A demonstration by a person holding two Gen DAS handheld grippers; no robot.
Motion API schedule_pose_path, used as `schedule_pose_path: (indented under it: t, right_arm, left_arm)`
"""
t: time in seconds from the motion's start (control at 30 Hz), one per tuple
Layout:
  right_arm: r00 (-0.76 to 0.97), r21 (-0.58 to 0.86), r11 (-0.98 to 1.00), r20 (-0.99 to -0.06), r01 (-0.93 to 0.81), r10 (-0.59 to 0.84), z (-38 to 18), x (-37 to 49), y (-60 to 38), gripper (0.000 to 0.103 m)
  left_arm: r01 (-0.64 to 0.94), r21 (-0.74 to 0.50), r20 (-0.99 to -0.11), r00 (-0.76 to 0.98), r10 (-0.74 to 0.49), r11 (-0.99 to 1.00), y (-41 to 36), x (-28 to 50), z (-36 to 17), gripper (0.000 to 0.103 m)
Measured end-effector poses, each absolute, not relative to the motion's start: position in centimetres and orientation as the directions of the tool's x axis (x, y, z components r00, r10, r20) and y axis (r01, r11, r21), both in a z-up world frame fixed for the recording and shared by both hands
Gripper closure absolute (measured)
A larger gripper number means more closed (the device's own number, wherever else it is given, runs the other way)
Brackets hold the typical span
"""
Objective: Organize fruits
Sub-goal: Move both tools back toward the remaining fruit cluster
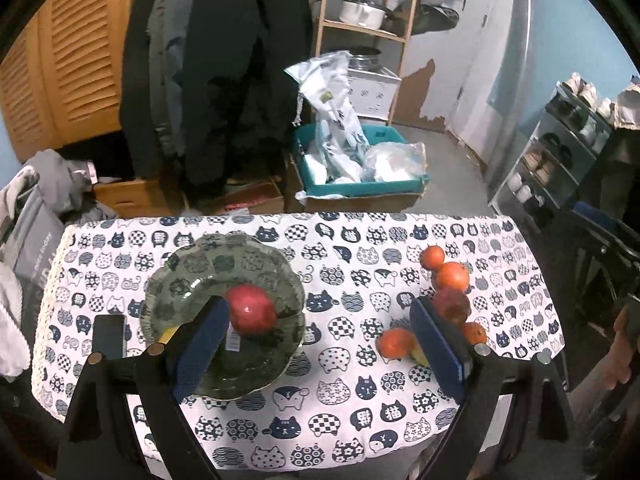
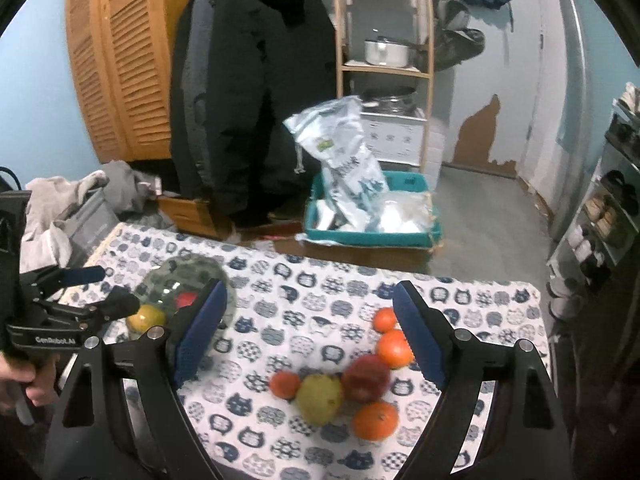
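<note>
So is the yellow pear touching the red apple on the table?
Touching. In the right wrist view the pear sits pressed against the apple, their edges meeting with no tablecloth showing between them.

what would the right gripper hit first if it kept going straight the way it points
Probably the patterned cat-print tablecloth, just beyond the loose fruit. The yellow-green pear and dark red apple lie nearer and lower between the open fingers; depth is unclear.

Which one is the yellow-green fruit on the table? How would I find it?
Look at the cat-print tablecloth, on the side away from the green glass bowl, where loose fruit lies in a cluster. The yellow-green fruit lies between a small orange and a dark red apple. It is the only one there that is neither orange nor red.
</note>
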State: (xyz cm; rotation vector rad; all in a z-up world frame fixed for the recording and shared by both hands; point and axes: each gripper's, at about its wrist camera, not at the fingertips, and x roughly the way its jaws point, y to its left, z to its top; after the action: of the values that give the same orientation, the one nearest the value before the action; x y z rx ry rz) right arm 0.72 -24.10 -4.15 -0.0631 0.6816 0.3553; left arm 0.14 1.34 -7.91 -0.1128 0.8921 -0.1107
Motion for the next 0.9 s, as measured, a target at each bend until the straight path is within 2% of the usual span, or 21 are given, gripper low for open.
schedule_pose_path:
  t: [0.37, 0.57, 0.9]
  right_arm:
    - [0.703, 0.073, 0.965, -0.671, -0.253, 0.235, -6.3, 1.0, -29.0, 0.018]
    - [0.677, 0.069, 0.970, -0.705, -0.232, 0.212, -8.1, 1.4, -30.4, 0.018]
    - [0.552, 0.098, 0.977, -0.812, -0.190, 0.188, -14.0, 2.8, -31.5, 0.018]
  left_arm:
    - [0.126, -0.143, -0.814, 0.548, -0.190, 0.982, -3.1, 1.9, -10.2, 0.010]
    - [0.142, -0.105, -0.849, 0.502, -0.163, 0.984, -5.1, 2.8, -12.9, 0.010]
    - [0.124, -0.106, -0.902, 0.406, -0.148, 0.987, -6.5, 4.3, -18.0, 0.010]
